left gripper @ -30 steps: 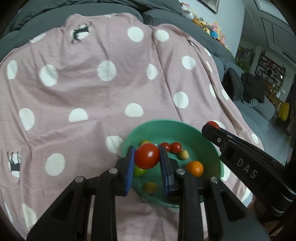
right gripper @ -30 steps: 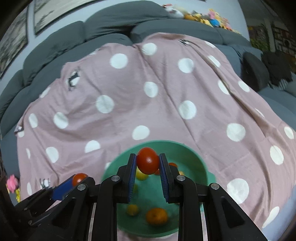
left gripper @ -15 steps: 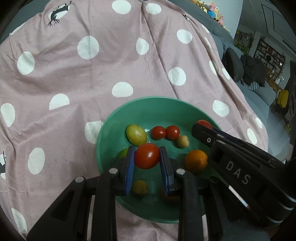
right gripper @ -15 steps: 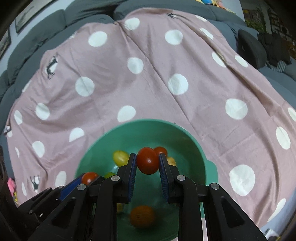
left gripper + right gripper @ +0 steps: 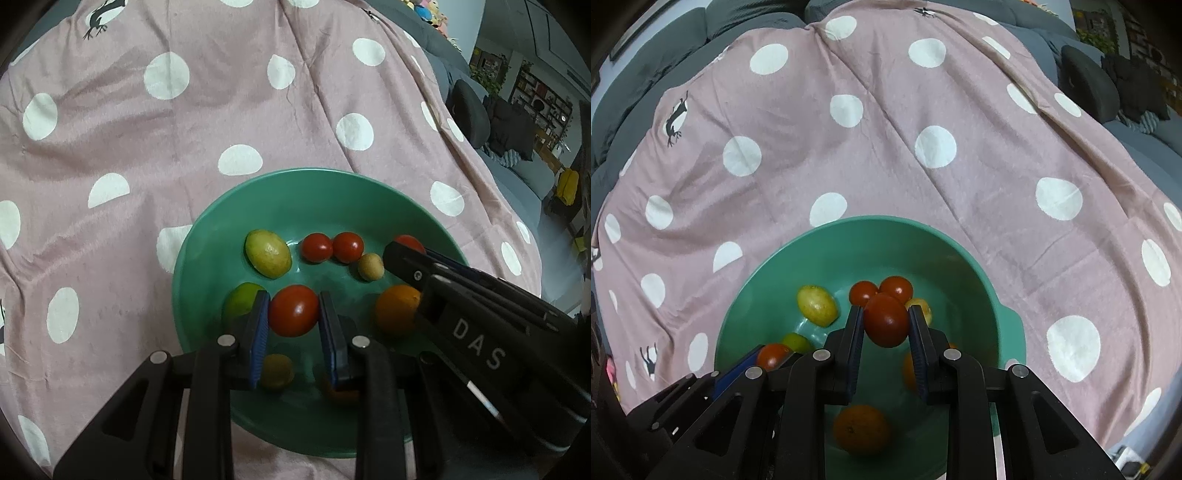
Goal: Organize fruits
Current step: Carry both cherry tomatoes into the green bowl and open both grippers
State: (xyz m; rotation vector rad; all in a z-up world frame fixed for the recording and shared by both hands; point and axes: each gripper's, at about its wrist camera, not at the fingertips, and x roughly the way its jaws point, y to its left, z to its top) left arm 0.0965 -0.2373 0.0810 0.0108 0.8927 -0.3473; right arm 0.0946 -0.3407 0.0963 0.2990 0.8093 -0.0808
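Dotted pink cloth (image 5: 221, 110) | green bowl (image 5: 314, 192) | both jaws clamp tomatoes (image 5: 293, 310) (image 5: 885, 319), right's long axis upright

Glossy, smooth tomatoes (image 5: 293, 310) in matt black plastic tongs (image 5: 293, 334) — a smooth green plastic bowl (image 5: 317, 192) on soft, creased cloth (image 5: 147, 147).

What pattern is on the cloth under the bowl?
The cloth is pink with white polka dots and a few small dark animal prints, clearest in the right wrist view.
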